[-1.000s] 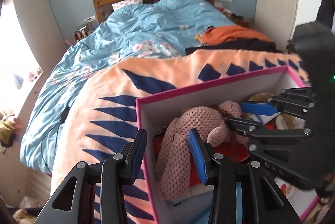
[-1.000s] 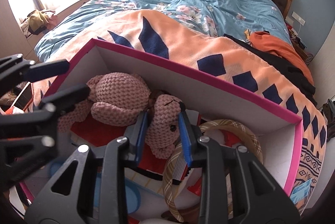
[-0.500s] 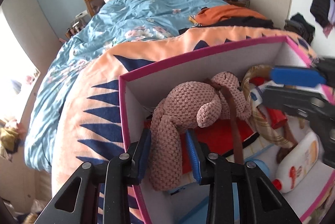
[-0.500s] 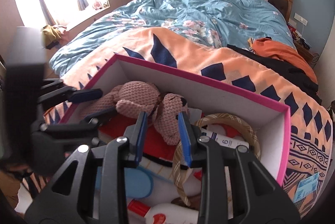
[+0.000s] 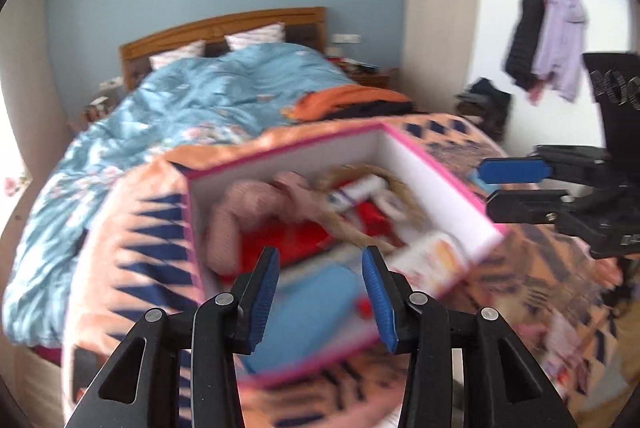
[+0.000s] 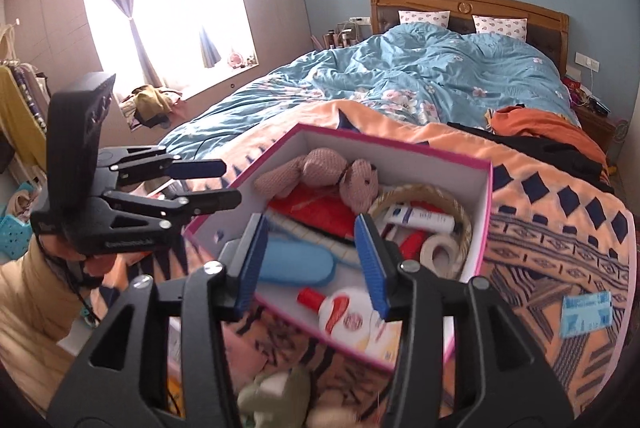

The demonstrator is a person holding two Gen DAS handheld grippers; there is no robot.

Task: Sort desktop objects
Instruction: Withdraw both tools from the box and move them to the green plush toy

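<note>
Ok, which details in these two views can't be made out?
- Left wrist view: motion blur smears the pink box; labels are unreadable.
- Right wrist view: the right claw covers part of the white bottle and blue slipper.
- Right wrist view: the plush at the bottom edge is blurred and cut off.

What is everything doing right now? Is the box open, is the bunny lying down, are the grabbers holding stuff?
Box: open, no lid, full.
Bunny: lying in the box, let go.
Bottle: lying down, red cap on.
Tube: lying in the basket.
Left gripper: open, empty.
Right gripper: open, empty.
</note>
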